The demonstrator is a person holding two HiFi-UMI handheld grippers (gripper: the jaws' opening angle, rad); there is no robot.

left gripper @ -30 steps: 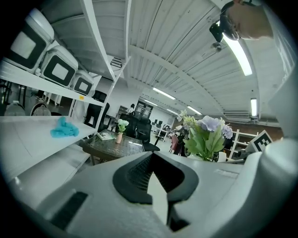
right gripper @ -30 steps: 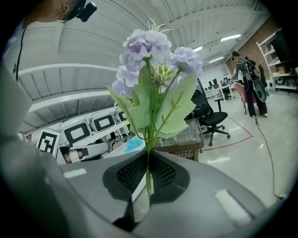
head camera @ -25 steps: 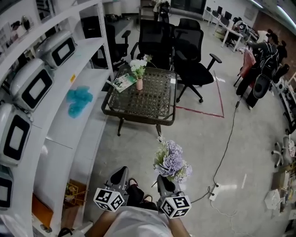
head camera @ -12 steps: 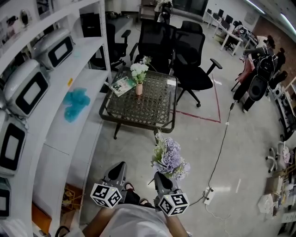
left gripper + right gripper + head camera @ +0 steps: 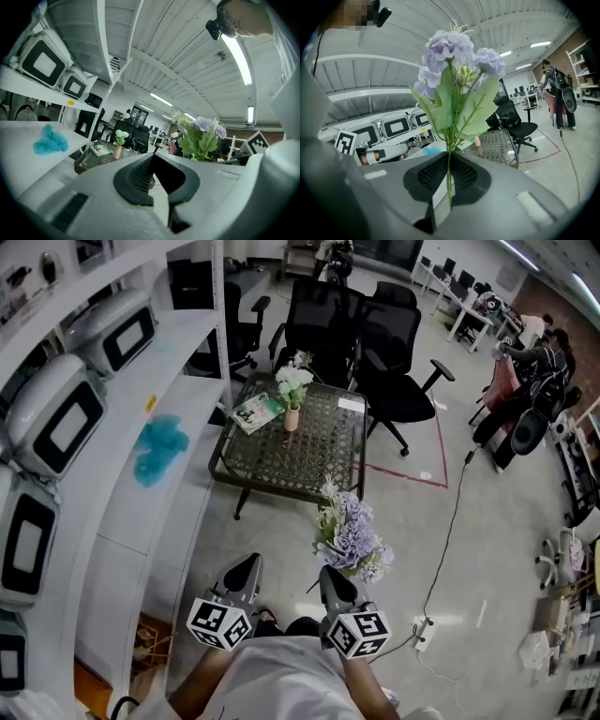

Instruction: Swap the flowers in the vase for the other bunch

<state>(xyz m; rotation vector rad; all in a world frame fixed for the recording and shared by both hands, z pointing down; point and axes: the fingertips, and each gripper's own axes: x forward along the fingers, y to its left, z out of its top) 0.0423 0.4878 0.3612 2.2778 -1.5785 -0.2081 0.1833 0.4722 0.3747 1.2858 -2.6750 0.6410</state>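
Both hand-held grippers are sitting a little further forward than a second ago as the person is walking toward the low table, and the lilac bunch is standing slightly higher in the head view.

Nearest the body, the left hand-held gripper [image 5: 246, 570] is riding level with its jaws together and nothing between them. Just beside it, the right hand-held gripper [image 5: 335, 583] is clamping the thin green stem of the lilac bunch [image 5: 354, 542]. The bunch's long axis is running upright out of the jaws, with the blooms on top.

Bare floor [image 5: 281, 531] is lying between the grippers and the table. Ahead and well apart, the wire-mesh tabletop [image 5: 314, 451] is carrying the small pink vase [image 5: 292, 417]. It is standing upright near the far left corner with the white flowers [image 5: 294, 381] in it and a magazine [image 5: 255, 412] just beside it. Black office chairs [image 5: 394, 343] are standing behind.

The vase is lying roughly between the two grippers' lines, so neither looks clearly nearer. The empty left one seems the likelier to draw the white flowers out first, before the upright lilac stem goes down into the neck.
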